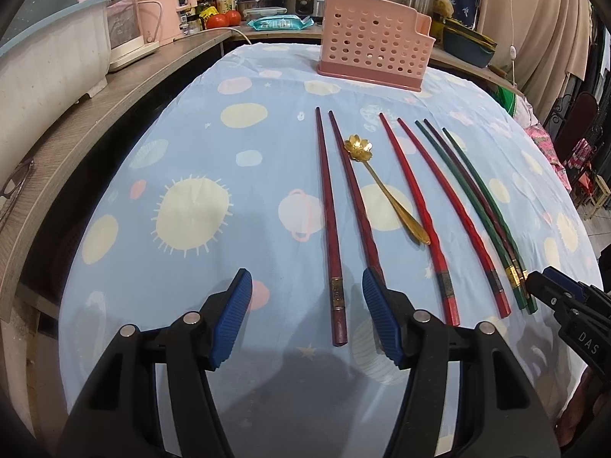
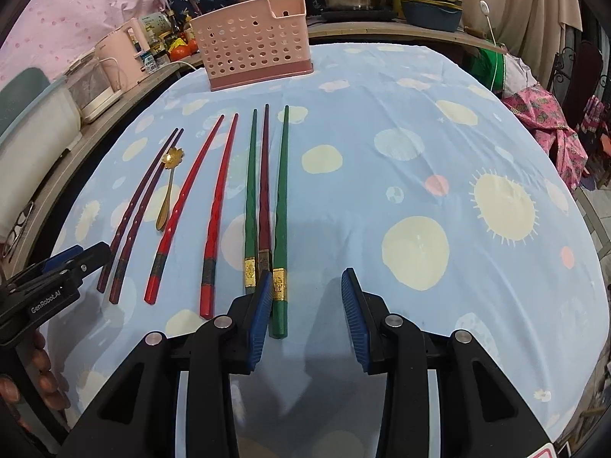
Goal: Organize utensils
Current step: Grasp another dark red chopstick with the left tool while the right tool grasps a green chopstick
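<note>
Several chopsticks lie side by side on the blue tablecloth: two dark maroon ones (image 1: 327, 206) (image 2: 128, 210), two red ones (image 1: 416, 206) (image 2: 198, 198), then two green ones (image 2: 280, 206) with a maroon one (image 2: 264, 183) between them. A gold flower-shaped spoon (image 1: 385, 187) (image 2: 168, 191) lies between the maroon and red pairs. A pink perforated utensil holder (image 1: 372, 47) (image 2: 252, 49) stands at the far end. My left gripper (image 1: 307, 313) is open over the butt of a maroon chopstick. My right gripper (image 2: 307, 313) is open over the butt of the rightmost green chopstick.
A wooden counter (image 1: 114, 107) runs along the left with a pink kettle (image 1: 168, 4), a white appliance and a grey tub. Pots, tomatoes and bottles stand behind the holder. Pink cloth (image 2: 550, 126) hangs at the table's right edge.
</note>
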Tool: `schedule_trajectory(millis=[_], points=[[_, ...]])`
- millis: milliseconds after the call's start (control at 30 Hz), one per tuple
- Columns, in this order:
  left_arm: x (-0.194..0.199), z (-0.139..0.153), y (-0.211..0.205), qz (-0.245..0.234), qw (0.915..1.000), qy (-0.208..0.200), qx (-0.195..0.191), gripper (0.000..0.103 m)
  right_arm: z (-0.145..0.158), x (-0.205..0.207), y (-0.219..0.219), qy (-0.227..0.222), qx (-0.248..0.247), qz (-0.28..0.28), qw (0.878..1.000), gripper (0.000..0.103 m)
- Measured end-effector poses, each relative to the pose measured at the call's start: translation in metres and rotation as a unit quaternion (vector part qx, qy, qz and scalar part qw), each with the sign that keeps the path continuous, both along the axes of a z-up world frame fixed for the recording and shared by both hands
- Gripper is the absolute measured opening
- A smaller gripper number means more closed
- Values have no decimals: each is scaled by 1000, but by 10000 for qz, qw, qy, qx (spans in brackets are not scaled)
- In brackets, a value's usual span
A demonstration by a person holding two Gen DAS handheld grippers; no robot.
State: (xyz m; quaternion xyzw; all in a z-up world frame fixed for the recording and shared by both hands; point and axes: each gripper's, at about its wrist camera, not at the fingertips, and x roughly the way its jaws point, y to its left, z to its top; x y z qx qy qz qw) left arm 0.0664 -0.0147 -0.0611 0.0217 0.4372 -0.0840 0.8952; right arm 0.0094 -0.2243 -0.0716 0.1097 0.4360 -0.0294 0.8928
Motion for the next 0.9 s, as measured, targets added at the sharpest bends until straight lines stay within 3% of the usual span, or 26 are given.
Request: schedule_trajectory(millis=[333, 533, 700, 900], points=[[2, -8, 5, 60, 9999, 102, 22, 56, -2, 1, -2, 12, -35, -27, 10000, 34], [1, -9, 5, 70, 9999, 57, 54, 52, -4, 1, -3, 29, -154, -39, 9999, 26], [-1, -8, 3, -23, 10000, 37, 22, 37, -5, 0, -1, 24, -156, 16, 9999, 13], [-2, -8, 1, -128, 9998, 66, -110, 22, -5, 0, 2, 4, -189, 85, 9998, 8]])
